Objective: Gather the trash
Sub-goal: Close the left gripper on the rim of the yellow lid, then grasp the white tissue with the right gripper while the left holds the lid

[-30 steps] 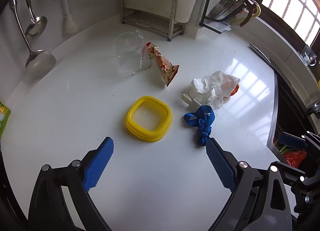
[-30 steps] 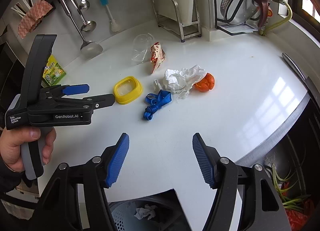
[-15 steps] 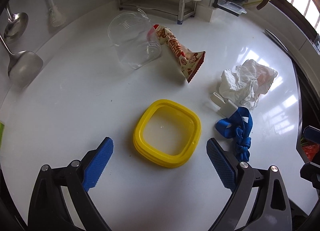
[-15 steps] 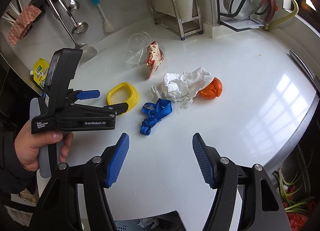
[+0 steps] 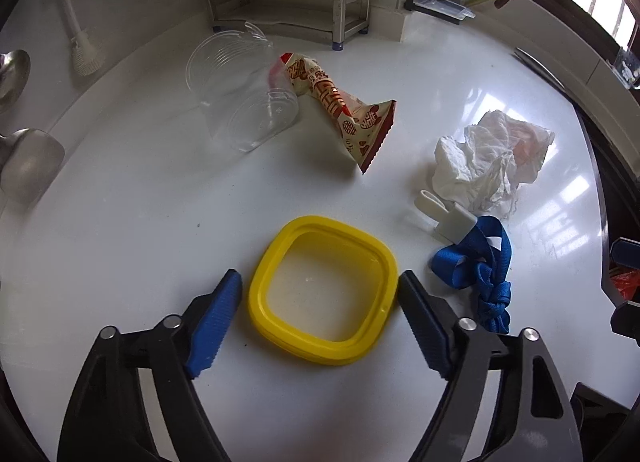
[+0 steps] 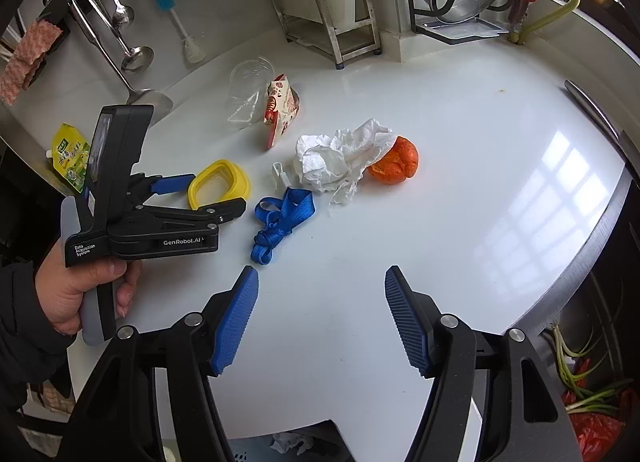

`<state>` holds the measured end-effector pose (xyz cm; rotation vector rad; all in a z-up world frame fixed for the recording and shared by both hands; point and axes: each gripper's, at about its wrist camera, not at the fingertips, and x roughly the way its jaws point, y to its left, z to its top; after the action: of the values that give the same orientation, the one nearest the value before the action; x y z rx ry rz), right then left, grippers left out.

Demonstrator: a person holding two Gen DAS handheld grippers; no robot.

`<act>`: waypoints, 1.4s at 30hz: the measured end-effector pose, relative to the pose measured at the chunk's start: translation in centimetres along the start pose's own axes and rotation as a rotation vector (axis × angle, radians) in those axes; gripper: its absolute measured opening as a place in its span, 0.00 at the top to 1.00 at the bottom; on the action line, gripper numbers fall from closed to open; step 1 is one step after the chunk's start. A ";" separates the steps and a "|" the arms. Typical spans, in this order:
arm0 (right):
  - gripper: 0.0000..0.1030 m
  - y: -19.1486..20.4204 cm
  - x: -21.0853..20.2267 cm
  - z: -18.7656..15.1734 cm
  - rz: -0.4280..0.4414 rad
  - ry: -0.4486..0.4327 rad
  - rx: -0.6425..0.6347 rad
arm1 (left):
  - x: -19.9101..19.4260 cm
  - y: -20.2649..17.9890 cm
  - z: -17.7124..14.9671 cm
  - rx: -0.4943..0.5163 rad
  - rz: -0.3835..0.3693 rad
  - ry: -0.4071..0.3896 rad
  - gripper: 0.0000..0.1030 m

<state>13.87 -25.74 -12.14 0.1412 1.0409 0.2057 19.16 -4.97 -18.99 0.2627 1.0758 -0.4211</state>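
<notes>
A yellow square lid ring (image 5: 320, 350) lies flat on the white counter (image 5: 140, 222). My left gripper (image 5: 318, 278) straddles it, one pad on each side, and its jaws are closing. The right pad sits at the rim; a narrow gap shows on the left. In the right wrist view a hand holds the left gripper (image 6: 216, 194) over the lid (image 6: 220, 164). My right gripper (image 6: 320, 274) hovers open above bare counter, nothing between its fingers. Close by lie a knotted blue strap (image 5: 488, 274), a crumpled tissue (image 5: 480, 158), a snack wrapper (image 5: 340, 110) and a tipped clear cup (image 5: 240, 94).
An orange peel (image 6: 396, 162) lies against the tissue, and a white clip (image 5: 444, 214) by the strap. A bin (image 6: 288, 442) holding tissue stands below the counter's near edge. The sink (image 6: 580, 382) at right holds greens. A metal rack (image 5: 288, 2) and hanging ladles (image 6: 120, 34) line the back.
My left gripper has come down and forward from open counter until the yellow lid lies between its pads, and its jaws have narrowed. The right gripper has hardly shifted and stays open.
</notes>
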 end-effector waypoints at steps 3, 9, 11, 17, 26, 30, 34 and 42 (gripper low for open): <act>0.39 -0.2 0.1 0.1 -0.003 0.000 0.006 | 0.0 -0.2 0.1 -0.006 -0.017 0.009 0.32; 0.39 -0.8 0.2 1.3 -0.004 -0.029 0.028 | -1.5 -0.1 -0.2 -0.025 -0.020 -0.022 0.33; 0.39 -1.1 0.3 2.0 -0.001 -0.045 0.039 | -2.2 0.0 -0.2 -0.034 -0.022 -0.034 0.33; 0.39 -2.3 1.0 4.9 0.017 -0.097 0.043 | -3.6 0.5 -0.5 -0.062 -0.025 -0.047 0.33; 0.48 -4.2 1.8 6.2 0.010 -0.100 0.064 | -4.6 0.4 -1.3 -0.092 -0.049 -0.051 0.32; 0.51 -5.0 2.0 6.0 0.028 -0.093 0.091 | -4.8 0.5 -1.5 -0.098 -0.053 -0.053 0.32; 0.60 -4.1 2.6 6.2 0.042 -0.078 0.053 | -4.7 0.5 -1.7 -0.097 -0.051 -0.048 0.32; 0.70 -3.6 4.4 7.6 0.027 -0.065 0.040 | -4.9 0.7 -2.0 -0.106 -0.049 -0.048 0.32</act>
<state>22.98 -28.31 -12.81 0.1973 0.9796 0.2040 15.88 -2.56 -15.57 0.1322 1.0555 -0.4107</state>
